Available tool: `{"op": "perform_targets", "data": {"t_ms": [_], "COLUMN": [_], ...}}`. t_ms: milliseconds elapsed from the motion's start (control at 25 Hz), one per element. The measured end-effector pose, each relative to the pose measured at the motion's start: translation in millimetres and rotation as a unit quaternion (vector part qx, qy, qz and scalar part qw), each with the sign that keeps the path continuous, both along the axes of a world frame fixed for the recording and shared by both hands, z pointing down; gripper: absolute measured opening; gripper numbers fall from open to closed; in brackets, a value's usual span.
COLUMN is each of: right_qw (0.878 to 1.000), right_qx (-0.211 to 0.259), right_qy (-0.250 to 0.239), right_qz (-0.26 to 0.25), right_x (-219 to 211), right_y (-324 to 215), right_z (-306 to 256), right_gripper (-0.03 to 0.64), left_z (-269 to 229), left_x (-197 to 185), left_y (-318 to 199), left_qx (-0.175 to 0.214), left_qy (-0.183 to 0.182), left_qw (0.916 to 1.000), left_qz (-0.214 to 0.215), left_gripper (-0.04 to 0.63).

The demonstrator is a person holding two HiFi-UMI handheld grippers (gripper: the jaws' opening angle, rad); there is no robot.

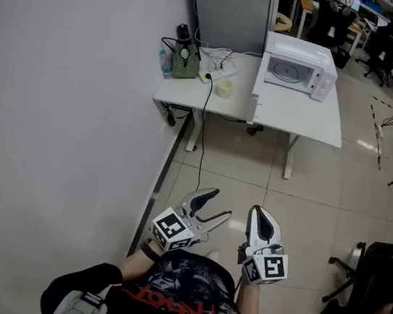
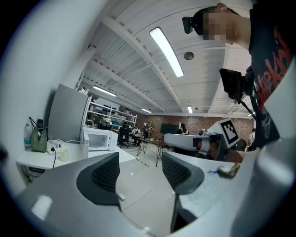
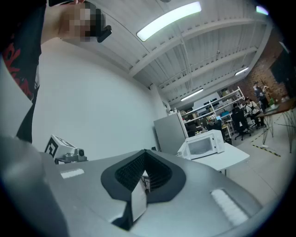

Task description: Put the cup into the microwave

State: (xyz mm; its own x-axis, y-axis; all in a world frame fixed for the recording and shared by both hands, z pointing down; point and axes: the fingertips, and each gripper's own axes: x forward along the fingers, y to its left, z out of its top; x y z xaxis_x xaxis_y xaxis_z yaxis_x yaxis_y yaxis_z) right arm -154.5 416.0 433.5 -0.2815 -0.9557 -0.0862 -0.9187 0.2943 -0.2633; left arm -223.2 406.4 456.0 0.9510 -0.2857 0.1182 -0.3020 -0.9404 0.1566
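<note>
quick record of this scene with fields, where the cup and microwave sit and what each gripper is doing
cup: small pale yellow cup, upright on the white table, left of the microwave, untouched
microwave: white microwave oven towards the table's back, door seemingly swung open
left gripper: jaws apart, empty, well short of the table
right gripper: jaws together, empty
other items: green bag and clear plastic bottle at the table's left corner
task stage: cup not yet picked up
</note>
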Motion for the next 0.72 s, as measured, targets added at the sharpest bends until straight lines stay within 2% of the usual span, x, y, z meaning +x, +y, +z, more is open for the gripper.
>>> {"op": "perform_targets", "data": {"t_ms": [240, 400, 480, 600, 720], "right_qw": [1.0, 1.0, 1.0, 0.999, 0.999], "right_qx": [0.001, -0.005, -0.012, -0.017, -0.027], "right_qy": [-0.005, -0.008, -0.009, -0.001, 0.015], "right_qz": [0.014, 0.023, 0.027, 0.03, 0.03], "right_x": [26, 42, 46, 39, 30], "right_y": [-24, -51, -76, -123, -168], "right_z": [2, 9, 13, 12, 6], "right_gripper": [0.003, 0.003, 0.002, 0.002, 0.002], "left_z": [15, 8, 11, 18, 16], "left_x": [16, 27, 31, 28, 14], "left_y": [-35, -57, -80, -124, -164], "left_qx": [-0.006, 0.032, 0.037, 0.011, -0.028], "left_qy": [-0.004, -0.015, -0.014, -0.004, 0.023], "left_qw": [0.9998, 0.9994, 0.9992, 0.9999, 0.999], "left_qz": [-0.016, 0.0, 0.005, 0.012, 0.026], "left_gripper": [0.27, 0.27, 0.27, 0.27, 0.27]}}
